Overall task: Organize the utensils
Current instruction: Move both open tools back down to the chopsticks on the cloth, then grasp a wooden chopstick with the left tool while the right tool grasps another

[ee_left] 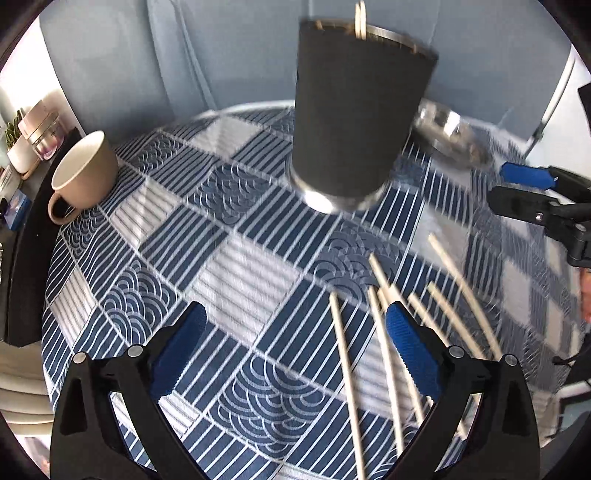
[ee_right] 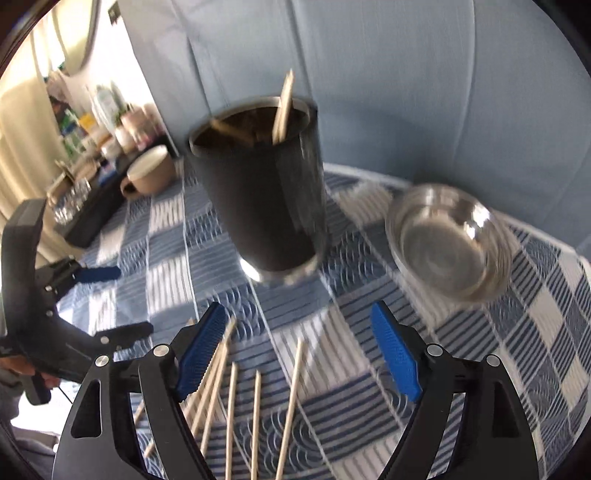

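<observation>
Several pale wooden chopsticks (ee_left: 345, 354) (ee_right: 291, 398) lie loose on the blue patterned tablecloth (ee_left: 236, 266) (ee_right: 517, 332), fanned out near the front edge. Behind them stands a black cup (ee_left: 354, 118) (ee_right: 258, 206) with a steel rim, and a couple of chopsticks (ee_left: 360, 18) (ee_right: 284, 107) stick out of it. My left gripper (ee_left: 295, 314) (ee_right: 122, 302) is open over the cloth just left of the loose chopsticks, nothing between its blue pads. My right gripper (ee_right: 297, 314) (ee_left: 513, 188) is open above the chopsticks, holding nothing.
A beige mug (ee_left: 85, 173) (ee_right: 151, 173) sits at the table's far left. A steel bowl (ee_left: 450, 133) (ee_right: 450, 240) stands right of the cup. A dark shelf with jars and a plant (ee_left: 26, 147) runs along the left. A blue curtain hangs behind.
</observation>
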`<state>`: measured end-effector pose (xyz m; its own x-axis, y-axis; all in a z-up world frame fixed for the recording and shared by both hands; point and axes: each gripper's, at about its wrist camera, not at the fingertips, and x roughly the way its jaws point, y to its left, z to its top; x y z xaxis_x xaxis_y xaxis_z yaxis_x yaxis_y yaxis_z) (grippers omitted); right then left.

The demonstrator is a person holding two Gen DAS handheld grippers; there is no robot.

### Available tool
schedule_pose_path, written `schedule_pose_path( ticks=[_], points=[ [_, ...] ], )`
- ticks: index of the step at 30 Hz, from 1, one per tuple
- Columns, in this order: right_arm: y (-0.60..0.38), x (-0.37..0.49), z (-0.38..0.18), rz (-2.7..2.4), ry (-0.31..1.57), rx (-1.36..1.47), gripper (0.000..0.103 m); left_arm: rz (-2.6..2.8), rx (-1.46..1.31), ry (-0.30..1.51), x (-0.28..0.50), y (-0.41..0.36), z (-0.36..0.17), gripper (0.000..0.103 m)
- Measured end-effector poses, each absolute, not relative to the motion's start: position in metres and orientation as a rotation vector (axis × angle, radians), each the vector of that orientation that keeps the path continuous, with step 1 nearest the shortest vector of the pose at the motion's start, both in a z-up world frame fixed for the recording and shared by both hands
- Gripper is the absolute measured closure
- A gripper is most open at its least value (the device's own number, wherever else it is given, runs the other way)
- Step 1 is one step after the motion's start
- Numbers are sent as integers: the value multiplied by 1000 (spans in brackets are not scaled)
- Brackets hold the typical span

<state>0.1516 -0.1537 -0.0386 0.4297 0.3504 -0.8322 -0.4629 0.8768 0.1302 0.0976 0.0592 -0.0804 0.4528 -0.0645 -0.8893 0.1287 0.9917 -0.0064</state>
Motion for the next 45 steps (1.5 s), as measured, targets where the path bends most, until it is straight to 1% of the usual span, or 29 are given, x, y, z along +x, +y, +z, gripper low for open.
schedule_pose_path(
  ticks=[9,13,16,21,24,29,35,38,40,45],
  points=[
    [-160,133,-80,481,1155,-165,27,-123,111,1202,83,54,-114,7],
    [-157,130,-93,464,1214,-207,29,-116,117,1232,80,54,-122,7],
    [-155,125,-100,472,1248,-234,32,-111,139,1244,77,52,-126,7],
    [-150,122,-109,453,1290,-294,45,-106,150,1272,72,55,-134,6],
    [-147,122,-115,430,1308,-342,48,-100,120,1285,73,59,-136,5],
    [-145,124,-122,419,1337,-327,50,-109,112,1305,75,62,-137,5],
    [-140,128,-123,432,1358,-345,54,-130,119,1309,79,61,-135,13],
    [-136,132,-122,440,1366,-353,61,-134,120,1309,82,62,-130,23],
    [-136,134,-122,449,1369,-365,65,-145,123,1314,83,67,-127,33],
    [-144,138,-119,469,1362,-380,78,-150,125,1327,86,75,-122,46]
  ],
)
